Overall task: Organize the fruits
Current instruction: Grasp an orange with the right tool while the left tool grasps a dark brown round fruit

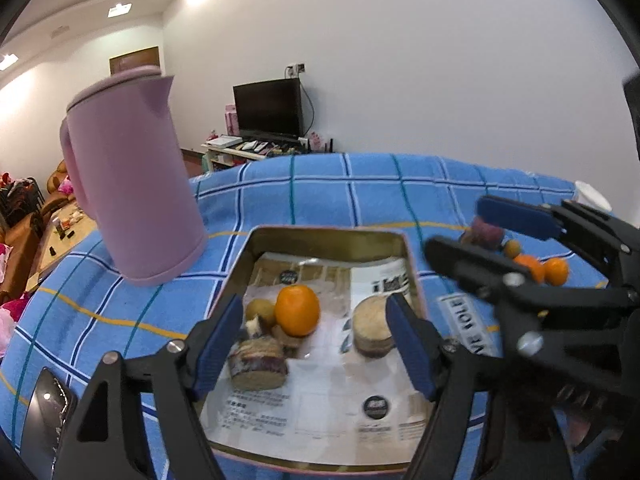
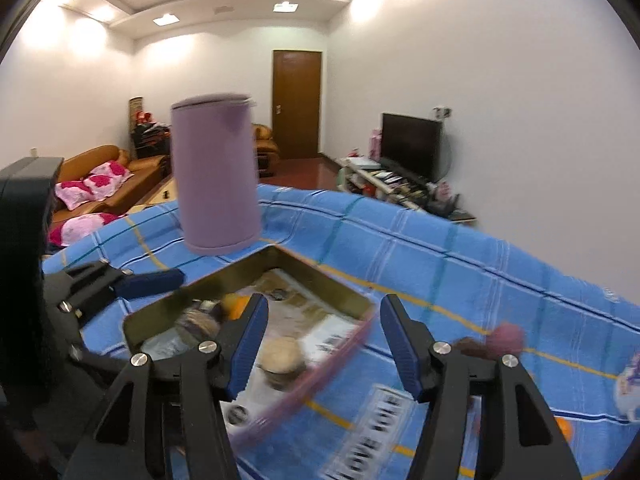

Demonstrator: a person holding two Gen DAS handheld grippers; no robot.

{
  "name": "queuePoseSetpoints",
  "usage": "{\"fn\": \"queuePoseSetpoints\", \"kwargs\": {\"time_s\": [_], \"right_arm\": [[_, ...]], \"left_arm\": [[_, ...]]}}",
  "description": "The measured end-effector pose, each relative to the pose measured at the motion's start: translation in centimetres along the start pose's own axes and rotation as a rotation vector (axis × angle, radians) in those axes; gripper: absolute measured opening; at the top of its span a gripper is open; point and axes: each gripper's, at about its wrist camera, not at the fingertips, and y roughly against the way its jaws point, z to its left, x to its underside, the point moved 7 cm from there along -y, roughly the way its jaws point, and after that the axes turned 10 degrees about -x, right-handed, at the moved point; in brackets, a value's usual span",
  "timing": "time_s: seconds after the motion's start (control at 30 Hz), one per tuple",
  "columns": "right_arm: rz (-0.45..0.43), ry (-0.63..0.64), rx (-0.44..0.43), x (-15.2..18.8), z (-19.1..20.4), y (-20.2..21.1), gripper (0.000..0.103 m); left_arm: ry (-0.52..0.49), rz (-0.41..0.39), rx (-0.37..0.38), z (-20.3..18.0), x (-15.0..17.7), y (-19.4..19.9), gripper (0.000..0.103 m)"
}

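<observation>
A gold tin tray (image 1: 332, 236) lined with printed paper holds an orange (image 1: 298, 310), a brown kiwi-like fruit (image 1: 259, 312), a cut purple-skinned chunk (image 1: 258, 362) and a round beige-topped piece (image 1: 372, 330). My left gripper (image 1: 314, 344) hangs open over the tray's near half, touching none of them. My right gripper (image 2: 326, 346) is open over the tray's right rim (image 2: 352, 340), above the beige piece (image 2: 282, 358), with nothing gripped. Outside the tray on the cloth lie a purple fruit (image 2: 508, 336), two small oranges (image 1: 556, 270) and a small brown fruit (image 1: 512, 248).
A tall pink jug (image 1: 136, 192) stands just beyond the tray's far left corner. A dark phone (image 1: 48, 412) lies at the near left. A white cup (image 1: 592, 194) sits at the far right edge. The blue checked cloth (image 1: 360, 192) covers the table.
</observation>
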Motion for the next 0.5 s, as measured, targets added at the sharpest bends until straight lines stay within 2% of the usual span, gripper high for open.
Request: {"fn": "queuePoseSetpoints", "kwargs": {"time_s": [0.17, 0.27, 0.4, 0.5], "right_arm": [[-0.009, -0.027, 0.137, 0.8, -4.9, 3.3, 0.060], [-0.016, -0.111, 0.203, 1.9, -9.0, 5.2, 0.060], [-0.031, -0.248, 0.334, 3.8, -14.5, 7.6, 0.060], [0.003, -0.343, 0.370, 5.7, -17.5, 8.2, 0.060]], "left_arm": [[-0.034, -0.026, 0.022, -2.7, -1.0, 1.0, 0.080], [-0.066, -0.009, 0.061, -4.8, -1.1, 1.2, 0.080], [-0.100, 0.000, 0.082, -7.2, -1.6, 1.6, 0.080], [-0.116, 0.006, 0.099, -9.4, -2.0, 1.5, 0.080]]}}
